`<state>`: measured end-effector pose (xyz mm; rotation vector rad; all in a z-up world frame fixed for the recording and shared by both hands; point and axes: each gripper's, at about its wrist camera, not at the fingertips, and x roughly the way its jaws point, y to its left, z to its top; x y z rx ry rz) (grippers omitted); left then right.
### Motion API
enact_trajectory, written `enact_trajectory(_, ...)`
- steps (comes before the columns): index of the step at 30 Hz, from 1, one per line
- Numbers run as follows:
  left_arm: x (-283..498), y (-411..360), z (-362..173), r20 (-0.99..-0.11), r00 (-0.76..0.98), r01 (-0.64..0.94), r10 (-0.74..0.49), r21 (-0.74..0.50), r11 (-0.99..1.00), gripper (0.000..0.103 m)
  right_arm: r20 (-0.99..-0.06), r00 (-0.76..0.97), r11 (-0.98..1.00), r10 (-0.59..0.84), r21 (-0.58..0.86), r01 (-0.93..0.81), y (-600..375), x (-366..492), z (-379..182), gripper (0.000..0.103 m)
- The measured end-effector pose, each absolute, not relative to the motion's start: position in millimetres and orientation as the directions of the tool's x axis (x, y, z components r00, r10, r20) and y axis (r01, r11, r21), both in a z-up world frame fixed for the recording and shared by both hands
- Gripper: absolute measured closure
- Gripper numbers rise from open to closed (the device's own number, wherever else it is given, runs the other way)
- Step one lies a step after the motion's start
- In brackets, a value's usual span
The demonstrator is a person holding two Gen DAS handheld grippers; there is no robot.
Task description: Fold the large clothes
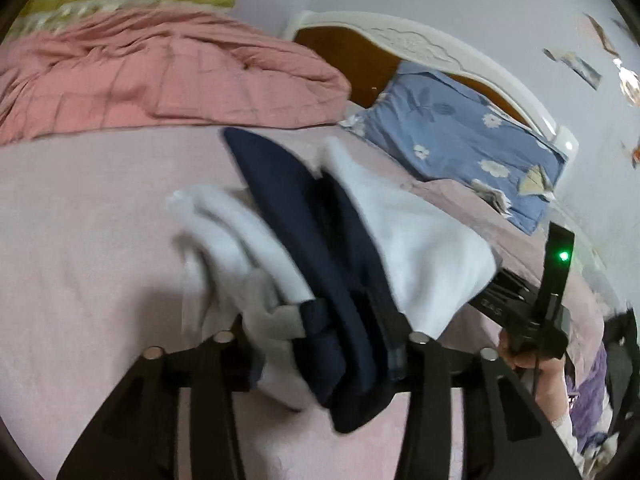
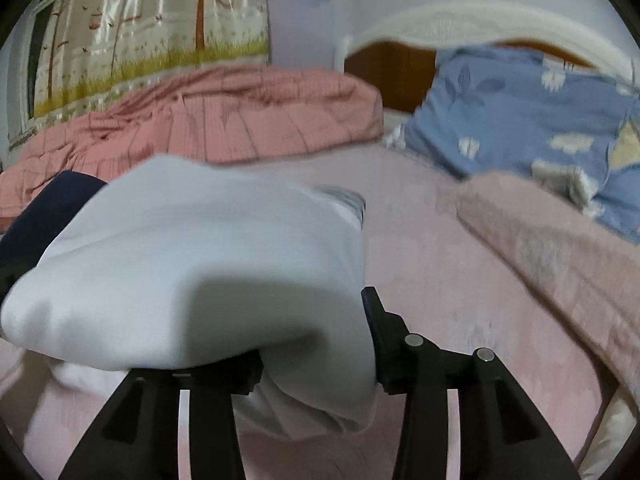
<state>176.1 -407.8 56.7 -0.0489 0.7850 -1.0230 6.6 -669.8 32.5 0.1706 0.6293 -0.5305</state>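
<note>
A white and navy garment [image 1: 320, 240] is bunched and held above the pink bed sheet [image 1: 80, 240]. My left gripper [image 1: 340, 320] is shut on its navy and white folds. My right gripper [image 2: 316, 344] is shut on the white part [image 2: 200, 248], which drapes over its left finger; a navy edge [image 2: 48, 208] shows at the left. The right gripper also shows in the left wrist view [image 1: 532, 312], at the garment's right end.
A rumpled pink quilt [image 1: 160, 76] lies at the far side of the bed. A blue flowered pillow [image 1: 460, 136] leans on the white and wood headboard [image 1: 400, 44]. A pinkish blanket [image 2: 540, 240] lies on the right. A curtain [image 2: 140, 28] hangs behind.
</note>
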Motion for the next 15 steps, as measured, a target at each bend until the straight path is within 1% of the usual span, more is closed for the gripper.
enact_trajectory(1,175.7,-402.8,56.5,-0.556,0.310,0.741,-0.771,-0.366,0.562,0.046,-0.613,0.683,0.858,-0.397,0.017,0.514,-672.6,-0.1,29.0,0.053)
enact_trajectory(2,176.0,-397.5,57.4,-0.549,0.356,0.731,-0.756,-0.341,0.591,0.030,-0.615,0.696,0.863,-0.371,0.049,0.503,-675.2,-8.2,27.2,0.052)
enact_trajectory(3,177.6,-392.3,58.5,-0.542,0.390,0.716,-0.744,-0.330,0.615,0.013,-0.614,0.706,0.866,-0.352,0.072,0.495,-676.6,-15.2,27.1,0.047)
enact_trajectory(4,181.5,-387.4,60.2,-0.535,0.412,0.697,-0.737,-0.336,0.634,0.008,-0.613,0.715,0.869,-0.337,0.090,0.486,-676.9,-21.7,28.0,0.035)
enact_trajectory(5,186.8,-382.8,61.9,-0.530,0.423,0.674,-0.735,-0.357,0.646,0.001,-0.607,0.731,0.876,-0.312,0.115,0.469,-675.7,-31.8,29.2,0.028)
enact_trajectory(6,192.3,-379.1,63.4,-0.523,0.415,0.658,-0.744,-0.393,0.643,0.001,-0.602,0.748,0.886,-0.281,0.138,0.444,-673.3,-41.0,31.3,0.020)
enact_trajectory(9,209.8,-382.6,58.9,-0.534,0.281,0.627,-0.797,-0.527,0.574,0.001,-0.579,0.792,0.918,-0.194,0.177,0.355,-664.2,-61.5,44.0,0.019)
enact_trajectory(11,217.2,-391.0,48.8,-0.556,0.206,0.597,-0.805,-0.580,0.553,0.001,-0.536,0.824,0.918,-0.180,0.210,0.337,-664.5,-69.1,58.5,0.018)
enact_trajectory(12,220.9,-397.8,40.3,-0.574,0.165,0.577,-0.802,-0.603,0.551,0.001,-0.505,0.845,0.908,-0.176,0.248,0.338,-669.5,-71.0,66.9,0.017)
enact_trajectory(13,224.2,-405.0,30.1,-0.593,0.127,0.550,-0.795,-0.625,0.553,0.001,-0.493,0.851,0.896,-0.182,0.273,0.350,-675.4,-69.0,71.8,0.009)
enact_trajectory(15,228.5,-414.5,8.0,-0.624,0.066,0.494,-0.778,-0.657,0.569,0.000,-0.502,0.834,0.852,-0.228,0.312,0.421,-696.4,-52.7,76.0,0.000)
